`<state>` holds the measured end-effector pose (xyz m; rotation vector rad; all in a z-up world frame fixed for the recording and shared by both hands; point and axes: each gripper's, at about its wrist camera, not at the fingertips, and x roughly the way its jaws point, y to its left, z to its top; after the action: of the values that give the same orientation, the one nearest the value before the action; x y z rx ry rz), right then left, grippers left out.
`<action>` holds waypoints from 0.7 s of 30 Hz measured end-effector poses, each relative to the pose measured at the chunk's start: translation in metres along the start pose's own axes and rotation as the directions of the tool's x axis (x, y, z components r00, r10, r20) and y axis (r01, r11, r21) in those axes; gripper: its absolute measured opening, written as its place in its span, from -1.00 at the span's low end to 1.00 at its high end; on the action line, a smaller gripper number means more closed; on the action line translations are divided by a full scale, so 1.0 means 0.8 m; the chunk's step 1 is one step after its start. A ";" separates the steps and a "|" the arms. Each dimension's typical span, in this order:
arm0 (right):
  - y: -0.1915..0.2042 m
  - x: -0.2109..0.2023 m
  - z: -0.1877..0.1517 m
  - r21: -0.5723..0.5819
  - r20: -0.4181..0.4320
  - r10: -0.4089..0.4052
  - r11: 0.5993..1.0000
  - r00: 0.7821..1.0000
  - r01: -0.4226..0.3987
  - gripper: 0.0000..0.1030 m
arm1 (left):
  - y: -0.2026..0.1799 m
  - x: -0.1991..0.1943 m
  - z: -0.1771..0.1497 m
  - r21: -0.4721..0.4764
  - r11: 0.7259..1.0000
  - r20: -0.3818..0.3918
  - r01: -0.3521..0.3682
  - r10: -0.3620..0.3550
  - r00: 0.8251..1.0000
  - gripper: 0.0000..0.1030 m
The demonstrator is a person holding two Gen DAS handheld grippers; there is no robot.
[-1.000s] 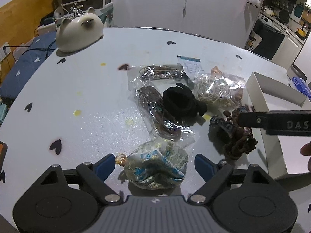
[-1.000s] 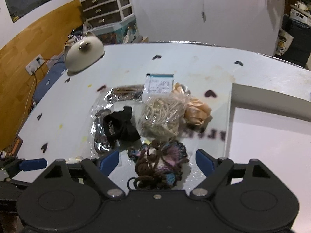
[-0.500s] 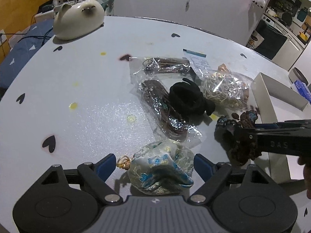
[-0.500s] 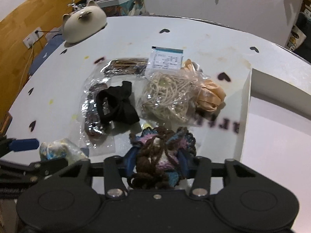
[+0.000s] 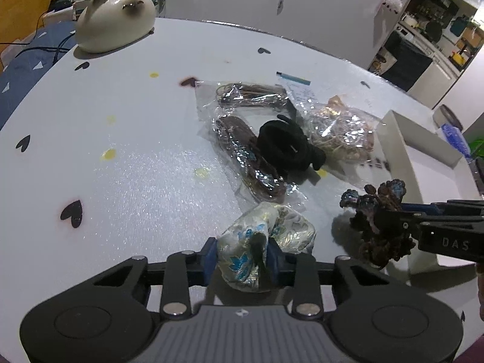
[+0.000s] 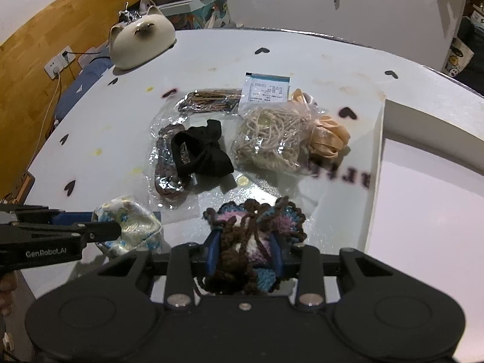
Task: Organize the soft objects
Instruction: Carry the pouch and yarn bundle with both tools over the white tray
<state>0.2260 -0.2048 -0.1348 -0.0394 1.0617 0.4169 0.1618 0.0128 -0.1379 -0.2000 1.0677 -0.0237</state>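
Left wrist view: the left hand-held gripper (image 5: 241,258) is clamping a silky brocade pouch (image 5: 266,249) between its 2 blue pads, the pouch sitting at the near edge of the white bench (image 5: 127,151). To its right, the right hand-held gripper (image 5: 390,224) is squeezing a brown crocheted piece (image 5: 378,227) just beside the near wall of a white box (image 5: 423,163) standing at the right edge of the bench.

Right wrist view: the right hand-held gripper (image 6: 245,252) is closing on the brown crocheted piece (image 6: 257,236), which is showing pink and blue yarn and is bulging above the pads. Toward the middle of the bench (image 6: 317,60), a black fabric bow (image 6: 202,151) is lying on a clear bag of brown cord (image 6: 168,163); a bag of cream cord (image 6: 272,139) is touching a coil of peach ribbon (image 6: 328,137). A second bag of brown cord (image 6: 211,99) and a printed label (image 6: 266,89) are lying behind them. A cat-shaped ceramic piece (image 6: 142,39) is sitting at the far left edge.
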 end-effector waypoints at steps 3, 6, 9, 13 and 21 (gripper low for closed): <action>0.007 -0.015 -0.009 0.009 0.020 -0.015 1.000 1.000 0.015 -0.31 | 0.002 -0.014 -0.008 0.006 1.000 0.017 0.018 -0.018 1.000 -0.36; 0.016 -0.029 -0.019 0.022 0.040 -0.026 0.999 0.999 0.025 -0.31 | 0.005 -0.030 -0.017 0.018 0.999 0.045 0.028 -0.029 0.999 -0.37; 0.028 -0.043 -0.032 0.035 0.063 -0.049 0.998 0.997 0.047 -0.31 | 0.010 -0.048 -0.024 0.039 0.999 0.081 0.018 -0.021 0.997 -0.38; 0.041 -0.064 -0.050 0.044 0.107 -0.072 0.997 0.992 0.067 -0.32 | 0.014 -0.074 -0.031 0.071 0.997 0.133 -0.015 0.005 0.991 -0.38; 0.023 -0.123 -0.064 0.127 0.235 -0.159 0.983 0.959 0.132 -0.32 | 0.002 -0.118 -0.021 0.105 0.994 0.239 -0.030 0.004 0.971 -0.38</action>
<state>0.1359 -0.2304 -0.0727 0.0316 0.8307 0.2218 0.1011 0.0228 -0.0644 -0.0922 0.8256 -0.0407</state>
